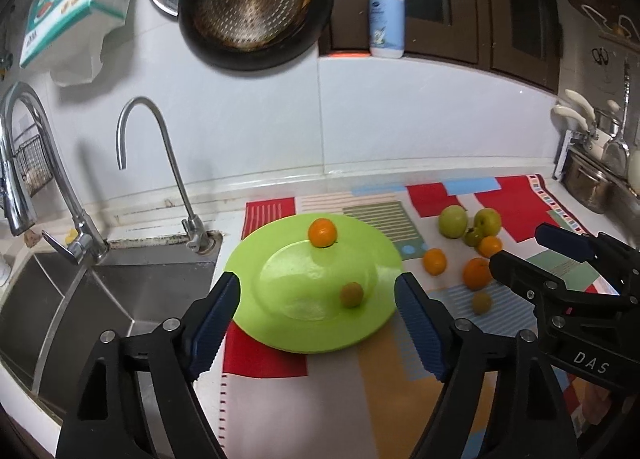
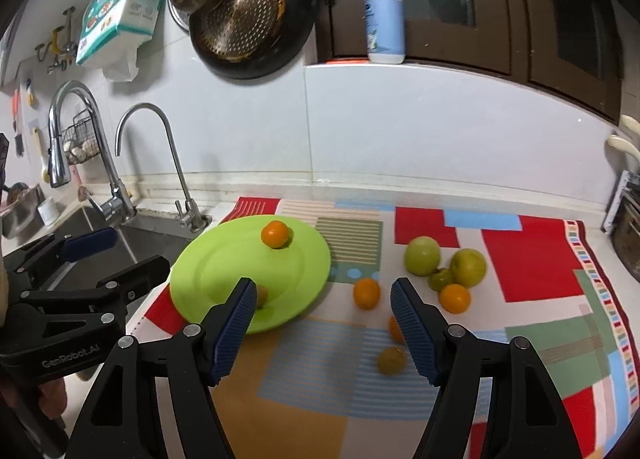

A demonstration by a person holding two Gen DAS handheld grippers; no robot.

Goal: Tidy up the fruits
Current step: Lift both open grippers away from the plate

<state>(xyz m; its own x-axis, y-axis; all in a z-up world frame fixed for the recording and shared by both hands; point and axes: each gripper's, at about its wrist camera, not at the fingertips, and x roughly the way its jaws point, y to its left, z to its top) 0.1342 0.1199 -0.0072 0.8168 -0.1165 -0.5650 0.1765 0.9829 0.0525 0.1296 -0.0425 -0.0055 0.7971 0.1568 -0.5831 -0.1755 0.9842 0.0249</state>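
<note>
Claws left (image 1: 318,311) and right (image 2: 324,319) hover wide open and empty, above plate (image 1: 360,247) and mat (image 2: 312,363)

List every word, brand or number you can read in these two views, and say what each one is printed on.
"DAS": on the black body of the right tongs.
"GenRobot.AI": on the black body of the left tongs.
Hanging tissue pack: coloured print, too blurred to read.
Pump bottle: small label, too blurred to read.
Nothing readable on the green plate or patterned mat.
</note>
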